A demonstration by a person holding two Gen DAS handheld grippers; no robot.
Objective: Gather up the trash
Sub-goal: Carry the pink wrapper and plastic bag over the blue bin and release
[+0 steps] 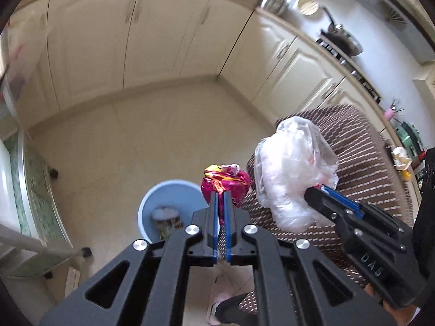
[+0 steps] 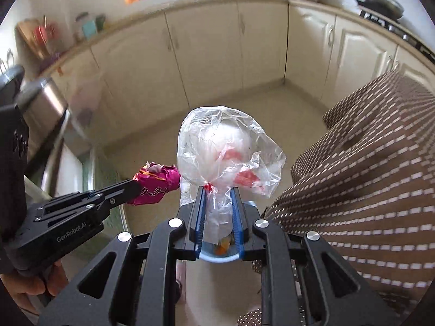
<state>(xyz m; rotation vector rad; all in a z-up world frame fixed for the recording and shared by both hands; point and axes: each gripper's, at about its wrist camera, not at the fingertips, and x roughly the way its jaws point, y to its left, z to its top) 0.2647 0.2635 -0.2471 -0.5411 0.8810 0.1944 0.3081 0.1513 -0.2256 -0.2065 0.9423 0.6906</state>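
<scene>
2 grippers carried trash above a blue bin on the kitchen floor.
The left gripper (image 1: 220,194) was pinched nearly closed on a crumpled magenta wrapper (image 1: 225,182); the right gripper (image 2: 218,190) was narrowly parted, clamping a clear plastic bag (image 2: 225,149)'s neck over the blue bin (image 1: 165,198).

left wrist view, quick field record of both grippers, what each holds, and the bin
left gripper: shut on pink wrapper
right gripper: shut on clear plastic bag
blue bin: on the floor below the grippers, some trash already inside
setting: kitchen, cream cabinets, brown patterned cloth at right
</scene>
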